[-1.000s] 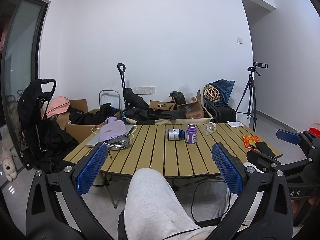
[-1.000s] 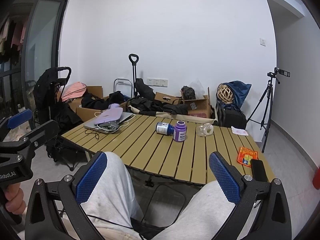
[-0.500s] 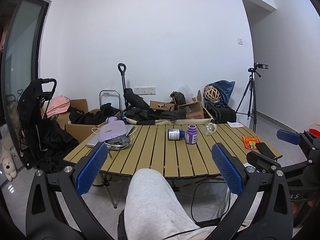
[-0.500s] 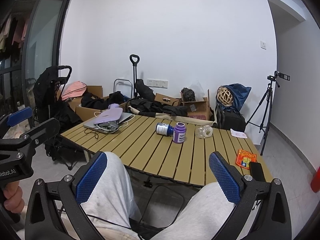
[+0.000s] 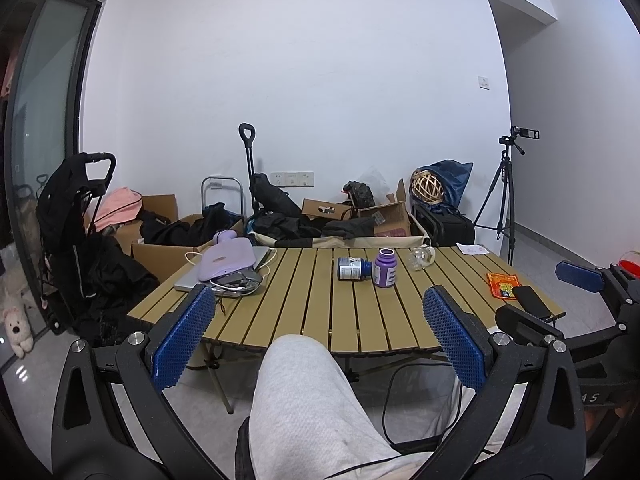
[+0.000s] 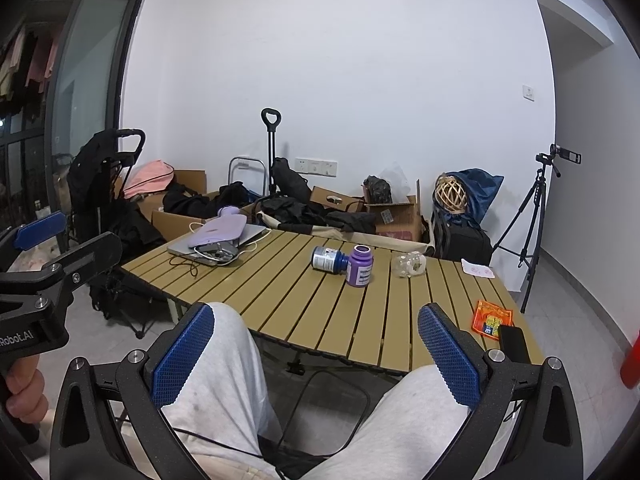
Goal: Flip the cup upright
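Each gripper (image 5: 320,332) had black plastic arms, silver screws and blue textured pads (image 5: 182,338). White lettering marked the left gripper (image 6: 40,236) body. The person wore light grey trousers (image 6: 224,364).

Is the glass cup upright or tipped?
Tipped: the cup lies on its side on the table, beside the purple bottle.

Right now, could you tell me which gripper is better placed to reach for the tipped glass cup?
Probably right. The glass cup lies toward the table's right side, and the open right gripper sits on that side of the left gripper.
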A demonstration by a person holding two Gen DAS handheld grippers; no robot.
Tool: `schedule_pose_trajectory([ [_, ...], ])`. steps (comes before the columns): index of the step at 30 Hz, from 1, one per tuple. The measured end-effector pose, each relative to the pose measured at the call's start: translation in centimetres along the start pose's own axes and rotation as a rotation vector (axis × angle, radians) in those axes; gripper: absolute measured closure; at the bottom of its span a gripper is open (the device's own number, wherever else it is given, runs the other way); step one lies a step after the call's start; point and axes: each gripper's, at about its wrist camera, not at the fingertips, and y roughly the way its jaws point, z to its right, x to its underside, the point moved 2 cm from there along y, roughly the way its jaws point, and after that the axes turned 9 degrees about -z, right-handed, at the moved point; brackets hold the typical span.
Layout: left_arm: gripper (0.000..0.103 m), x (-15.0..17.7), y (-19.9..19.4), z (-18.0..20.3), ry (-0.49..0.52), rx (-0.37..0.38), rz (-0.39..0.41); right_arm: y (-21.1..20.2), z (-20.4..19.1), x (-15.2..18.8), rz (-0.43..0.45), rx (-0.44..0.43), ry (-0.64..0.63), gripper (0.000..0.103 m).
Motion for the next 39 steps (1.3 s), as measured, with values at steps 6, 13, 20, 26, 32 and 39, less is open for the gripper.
schedule_pose_trajectory([
  [6,0.0,-0.6,2.9,-0.2,0.02,-0.021,-0.088,1.3,0.5,-1.0,0.008,-0.019,0.001,0.0],
  [13,0.0,-3.1,9.9,-2.2,0.013,-0.091,-0.085,7.3,3.0,-4.1,-0.045,-0.064,-0.012,0.0],
  [20,0.0,-6.3,19.2,-1.4,0.089,0.034,-0.178,17.0,7.1,-8.0,-0.103,-0.1,0.035,0.0],
  [26,0.0,-8.4,28.8,0.5,0.21,0.049,-0.27,24.5,8.8,-10.4,-0.187,-0.16,0.051,0.0],
  [32,0.0,-9.9,38.1,2.7,0.423,0.152,-0.429,32.2,10.9,-11.9,-0.311,-0.218,0.106,0.0],
  [39,0.0,-8.9,48.7,6.9,0.757,0.288,-0.546,39.4,13.0,-12.3,-0.384,-0.277,0.167,0.0],
])
